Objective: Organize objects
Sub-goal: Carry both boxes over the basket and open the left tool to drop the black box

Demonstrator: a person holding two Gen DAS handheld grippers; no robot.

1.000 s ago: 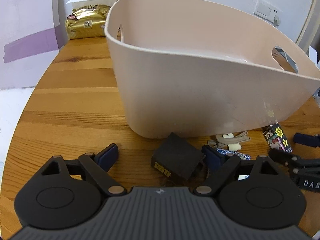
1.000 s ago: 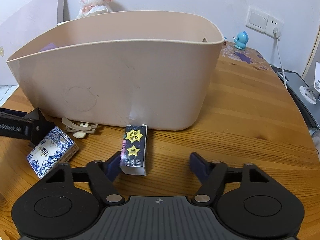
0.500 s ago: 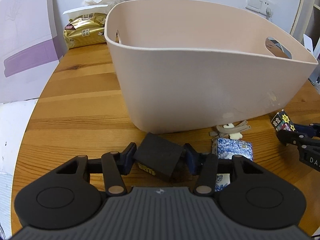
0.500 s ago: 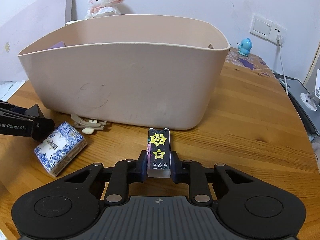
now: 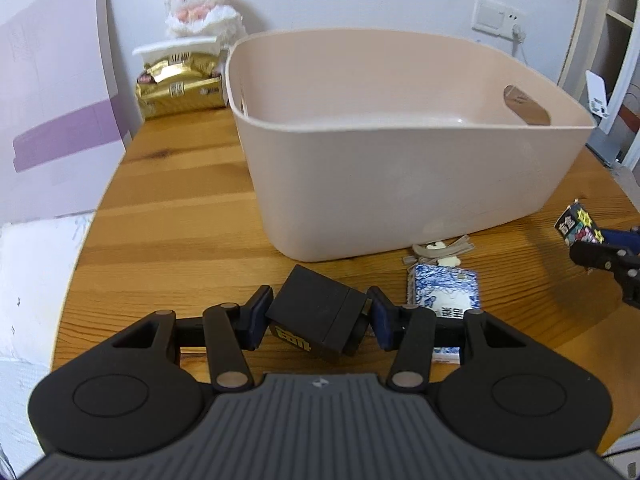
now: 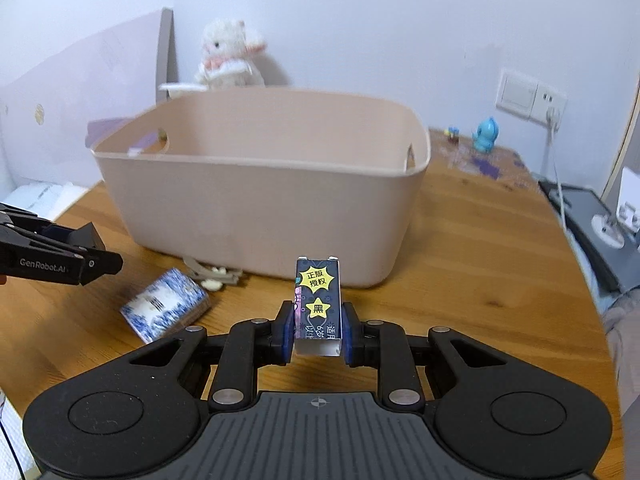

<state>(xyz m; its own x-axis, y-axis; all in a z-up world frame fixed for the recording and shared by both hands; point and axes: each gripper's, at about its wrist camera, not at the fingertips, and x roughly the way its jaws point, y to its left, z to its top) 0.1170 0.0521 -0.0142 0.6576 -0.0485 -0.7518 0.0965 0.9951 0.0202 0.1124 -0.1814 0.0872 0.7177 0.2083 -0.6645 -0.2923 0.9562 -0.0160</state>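
Black box (image 5: 320,322) clamped skewed in our left gripper (image 5: 320,316), starred carton (image 6: 319,304) pinched in our right gripper (image 6: 316,332) (both short of the beige bin (image 5: 400,184)), either could twist loose or clip the rim.

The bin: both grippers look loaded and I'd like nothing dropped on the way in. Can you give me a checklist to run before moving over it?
1. Left gripper shut on the black box: ok, though the box sits tilted.
2. Right gripper shut on the small carton: ok, upright.
3. Both items off the table: cannot tell.
4. Bin open on top: ok.
5. Bin has room: ok where its floor shows.
6. Blue patterned packet and beige clip left on the table: not ok, still to collect.
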